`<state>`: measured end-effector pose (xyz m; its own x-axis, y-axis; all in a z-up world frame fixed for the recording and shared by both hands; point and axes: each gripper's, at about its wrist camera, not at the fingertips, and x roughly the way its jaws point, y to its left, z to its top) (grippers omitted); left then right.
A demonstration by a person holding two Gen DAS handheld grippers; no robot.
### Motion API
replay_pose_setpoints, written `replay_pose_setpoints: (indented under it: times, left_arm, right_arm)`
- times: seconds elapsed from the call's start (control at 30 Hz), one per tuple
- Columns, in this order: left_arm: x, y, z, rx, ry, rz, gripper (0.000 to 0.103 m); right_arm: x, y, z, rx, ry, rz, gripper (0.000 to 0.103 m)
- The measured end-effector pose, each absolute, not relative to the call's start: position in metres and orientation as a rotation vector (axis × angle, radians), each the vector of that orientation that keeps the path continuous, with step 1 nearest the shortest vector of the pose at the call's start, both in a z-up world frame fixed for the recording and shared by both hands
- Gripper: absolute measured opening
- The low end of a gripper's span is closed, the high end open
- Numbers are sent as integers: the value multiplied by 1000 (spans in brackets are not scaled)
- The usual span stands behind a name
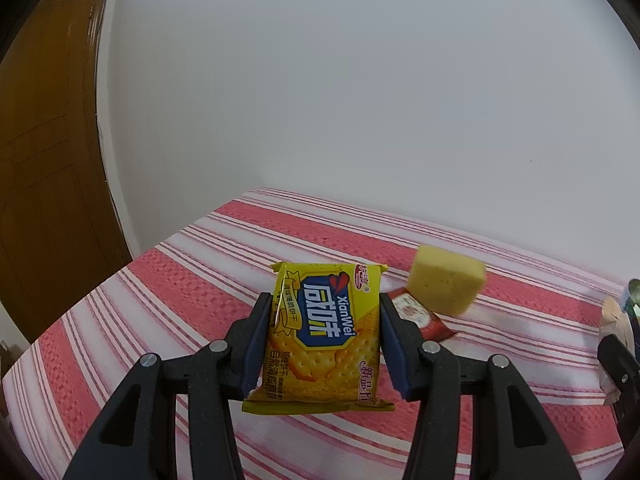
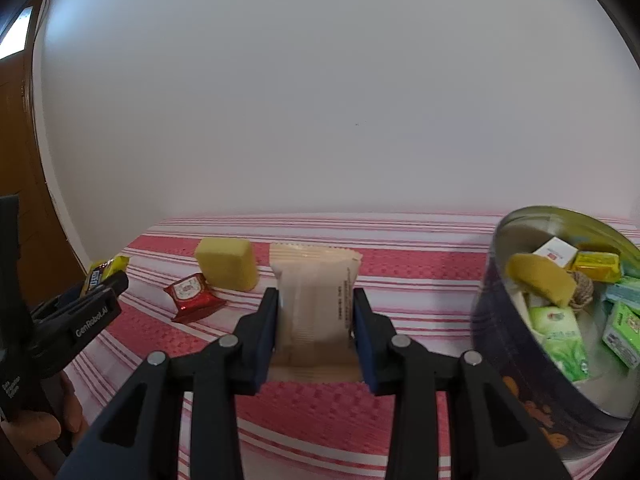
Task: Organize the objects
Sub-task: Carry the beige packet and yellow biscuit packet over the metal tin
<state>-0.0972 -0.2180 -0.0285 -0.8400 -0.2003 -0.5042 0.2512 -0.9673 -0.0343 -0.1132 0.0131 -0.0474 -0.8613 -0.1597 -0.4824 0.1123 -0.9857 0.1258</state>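
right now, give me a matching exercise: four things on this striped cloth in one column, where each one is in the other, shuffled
Things:
1. yellow cracker packet
2. beige packet
3. red packet
4. green cartons

Places:
A. inside the round tin
B. lying on the cloth beside the yellow sponge
C. in the left gripper
D. in the right gripper

Pairs: 1-C, 2-D, 3-B, 4-A

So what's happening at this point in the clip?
A person is tidying snacks off a striped tablecloth with two handheld grippers. The left gripper is clamped on a yellow cracker packet, the right gripper on a beige wrapped snack. A round tin on the right already holds several items. A yellow sponge and a red packet remain on the cloth.
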Motion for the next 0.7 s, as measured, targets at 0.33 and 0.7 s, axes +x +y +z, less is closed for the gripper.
replay_pose_setpoints:
  times: [0.33,0.7]
  left_arm:
    - [-90,-185,-31,794,130,-2862,53]
    - [-76,-134,-29,812,88,-2930,53]
  right_arm:
    - [-106,33,-48,753,-141,-2943,36]
    - [-88,53,-44,670,-53,-3010,36]
